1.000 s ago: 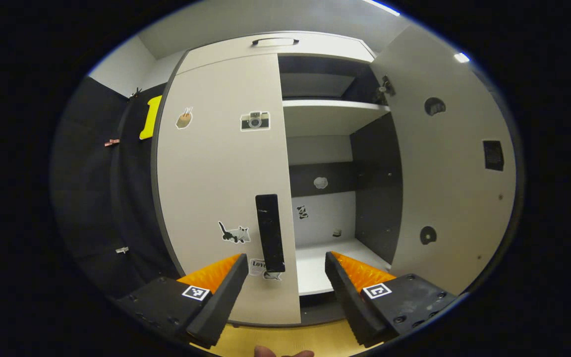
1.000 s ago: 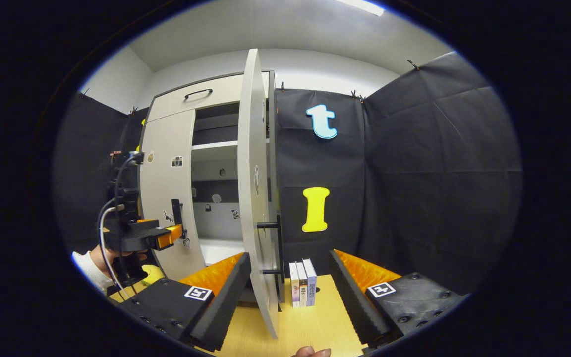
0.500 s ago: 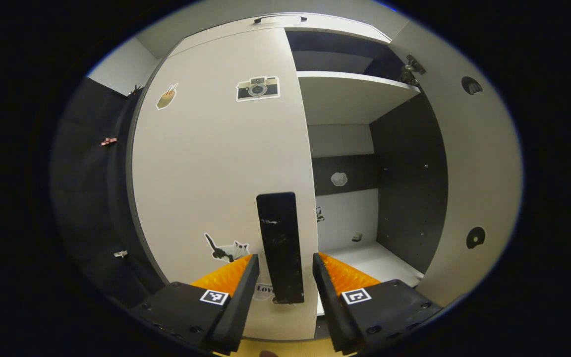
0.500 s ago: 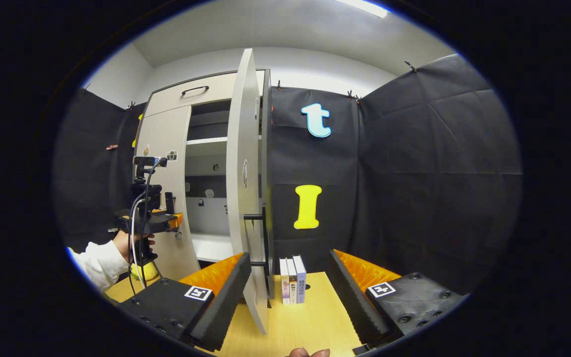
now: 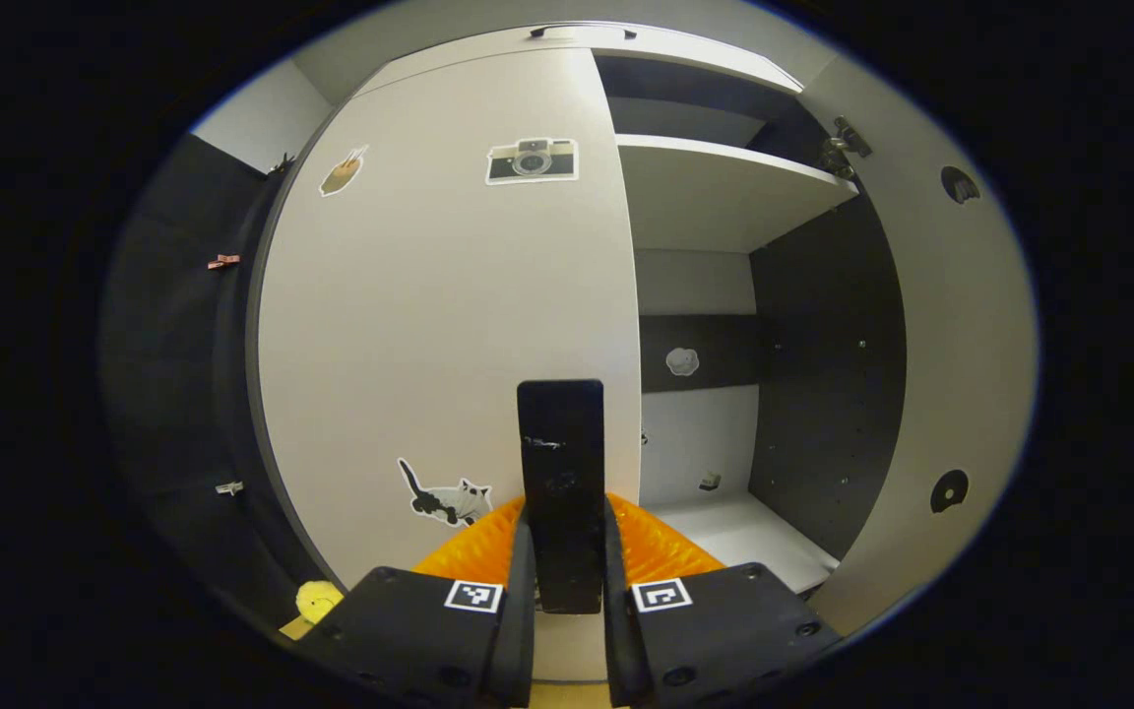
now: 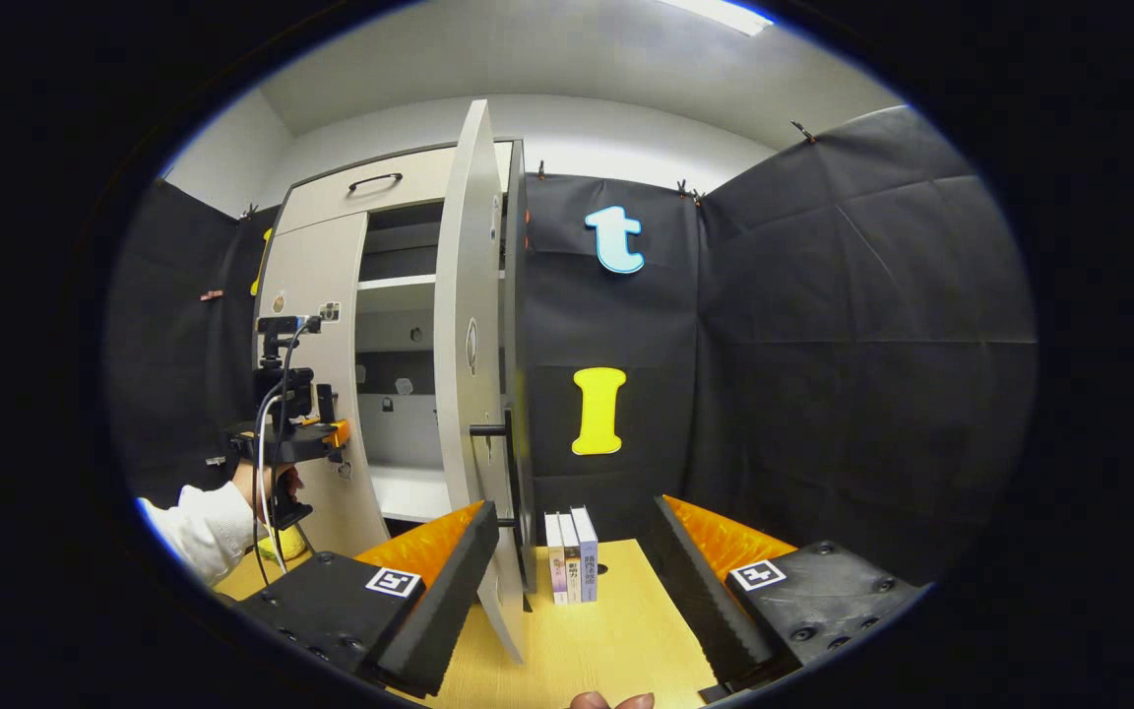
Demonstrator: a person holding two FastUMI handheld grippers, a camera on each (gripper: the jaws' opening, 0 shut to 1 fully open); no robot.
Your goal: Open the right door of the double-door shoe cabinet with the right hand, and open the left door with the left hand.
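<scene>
Standing upright between the fingers of the left gripper [image 5: 567,601], the black handle [image 5: 561,492] of the left door [image 5: 429,325] was clamped from both sides, its long axis vertical. That door was not yet pulled out; its hinge side lay to the left, so I judged the pull must swing that way. Farther right, the right door [image 6: 473,394] stood wide open, and the right gripper [image 6: 577,581] hung open and empty near its edge.

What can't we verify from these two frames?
- Left gripper view: lower end of the left door handle is hidden between the left tongs.
- Right gripper view: spine text on the books is too small.
- Right gripper view: the right door is seen edge-on, so its front face is hidden; the right tongs hold nothing.
</scene>
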